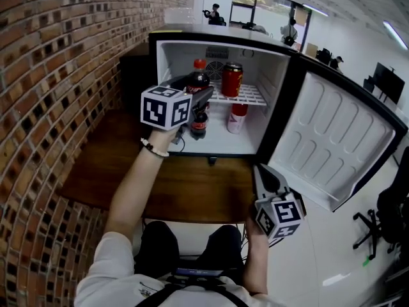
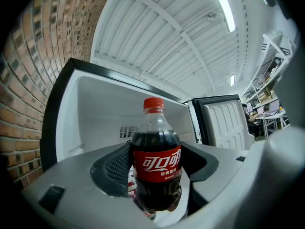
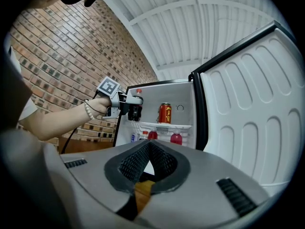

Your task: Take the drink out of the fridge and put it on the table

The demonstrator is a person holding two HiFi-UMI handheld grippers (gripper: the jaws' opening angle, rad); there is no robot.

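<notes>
Left gripper view: cola bottle (image 2: 156, 147) clamped between left claw (image 2: 153, 171).

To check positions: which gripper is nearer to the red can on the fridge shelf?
Left. The left gripper holds a cola bottle at the fridge opening, just left of the red can; the right gripper is low, outside the fridge, near the door.

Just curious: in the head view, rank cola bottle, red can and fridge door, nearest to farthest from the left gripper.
1. Cola bottle, between the left gripper's jaws.
2. Red can, on the shelf, right.
3. Fridge door, far right.
</notes>
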